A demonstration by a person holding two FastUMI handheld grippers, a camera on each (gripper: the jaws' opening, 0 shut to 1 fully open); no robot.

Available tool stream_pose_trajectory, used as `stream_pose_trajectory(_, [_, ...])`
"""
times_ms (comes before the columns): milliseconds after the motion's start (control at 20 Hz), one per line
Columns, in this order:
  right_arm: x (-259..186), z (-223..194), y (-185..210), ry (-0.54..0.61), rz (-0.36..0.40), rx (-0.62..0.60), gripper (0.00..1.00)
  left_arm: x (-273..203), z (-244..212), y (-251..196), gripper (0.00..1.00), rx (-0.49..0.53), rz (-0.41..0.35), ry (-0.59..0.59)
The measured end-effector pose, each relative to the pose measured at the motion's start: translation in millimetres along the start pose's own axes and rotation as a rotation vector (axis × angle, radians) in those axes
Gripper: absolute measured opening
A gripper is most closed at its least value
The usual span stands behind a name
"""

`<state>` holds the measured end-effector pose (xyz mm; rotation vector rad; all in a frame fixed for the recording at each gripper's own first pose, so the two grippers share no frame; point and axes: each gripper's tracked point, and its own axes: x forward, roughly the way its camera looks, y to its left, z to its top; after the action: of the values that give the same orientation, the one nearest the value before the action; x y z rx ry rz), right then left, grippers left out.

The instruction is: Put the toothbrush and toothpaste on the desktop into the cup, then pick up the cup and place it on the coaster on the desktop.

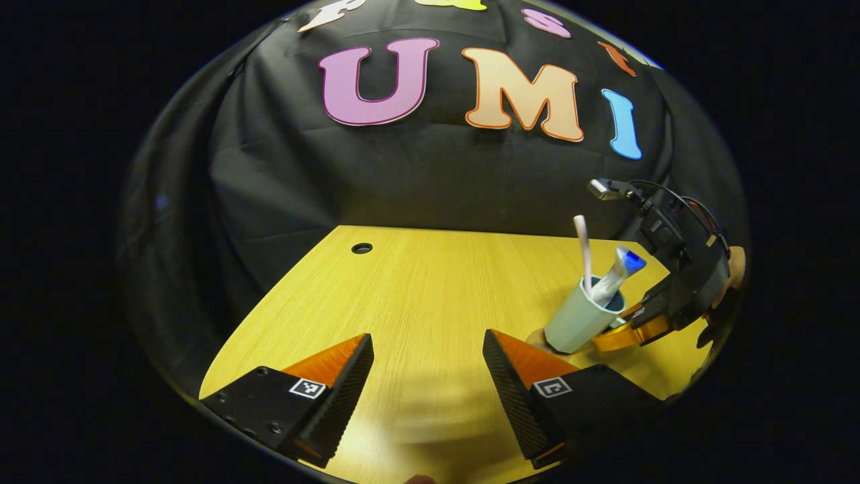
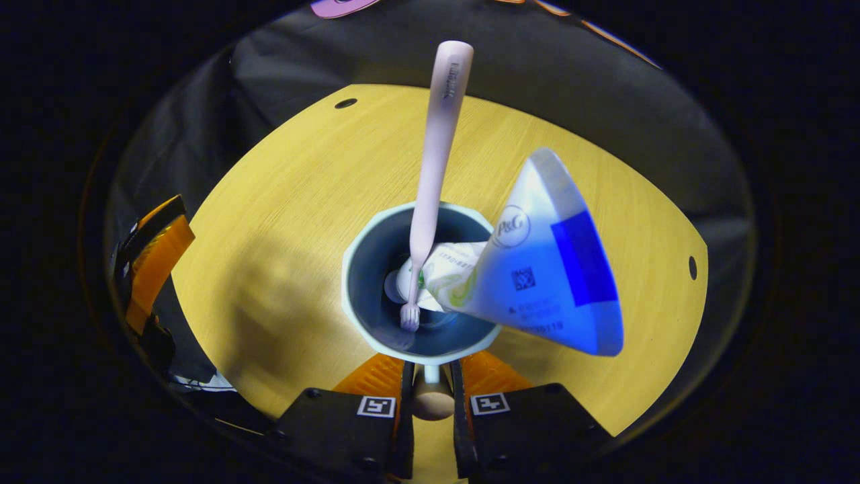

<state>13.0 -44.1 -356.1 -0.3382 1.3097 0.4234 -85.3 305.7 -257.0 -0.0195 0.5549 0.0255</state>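
Left gripper view: my left gripper [image 1: 428,376] has its fingers wide apart over the surface [image 1: 416,296], gripping nothing; right of it the cup [image 1: 581,317] tilts, toothbrush [image 1: 583,252] and toothpaste [image 1: 619,272] inside. Right gripper view: right gripper [image 2: 430,383] fingers clamp the cup's [image 2: 363,249] handle, coaster beneath.

Coaster [image 1: 537,338] mostly hidden behind cup [image 1: 579,321]; right gripper [image 2: 430,383] contact w/ cup handle unclear.

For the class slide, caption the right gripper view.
Right claw shut on the cup's handle; toothbrush and toothpaste stand inside.
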Motion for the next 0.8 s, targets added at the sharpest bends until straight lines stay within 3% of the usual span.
stream_pose_trajectory(50, [-3.0,-0.2,0.1,0.011,-0.002,-0.007,0.23,1.6,-1.0,3.8,0.96,-0.002,-0.006,0.001])
stream_pose_trajectory(200, [-6.6,-0.5,-8.3,0.043,-0.029,-0.011,0.26,2.7,-1.3,11.5,0.96,-0.014,-0.028,0.002])
stream_pose_trajectory(400, [-15.7,-3.5,8.9,0.027,-0.03,0.008,0.29,8.6,3.2,0.9,0.95,0.001,-0.087,-0.006])
stream_pose_trajectory(500, [-29.5,-4.2,17.3,-0.017,0.001,0.042,0.47,7.5,7.6,-14.9,0.95,0.008,-0.136,-0.018])
stream_pose_trajectory(600, [-47.8,-7.8,18.8,-0.083,0.018,0.08,0.8,8.0,14.7,-29.5,0.95,0.031,-0.157,-0.028])
stream_pose_trajectory(650, [-57.8,-9.8,18.3,-0.122,0.032,0.102,0.87,6.9,18.2,-38.4,0.95,0.036,-0.166,-0.036])
stream_pose_trajectory(700, [-66.0,-13.1,17.8,-0.158,0.048,0.137,0.94,4.7,23.2,-49.8,0.95,0.036,-0.179,-0.043])
stream_pose_trajectory(800, [-85.4,-18.5,10.6,-0.247,0.07,0.193,0.88,-1.8,30.2,-76.2,0.95,0.028,-0.217,-0.05])
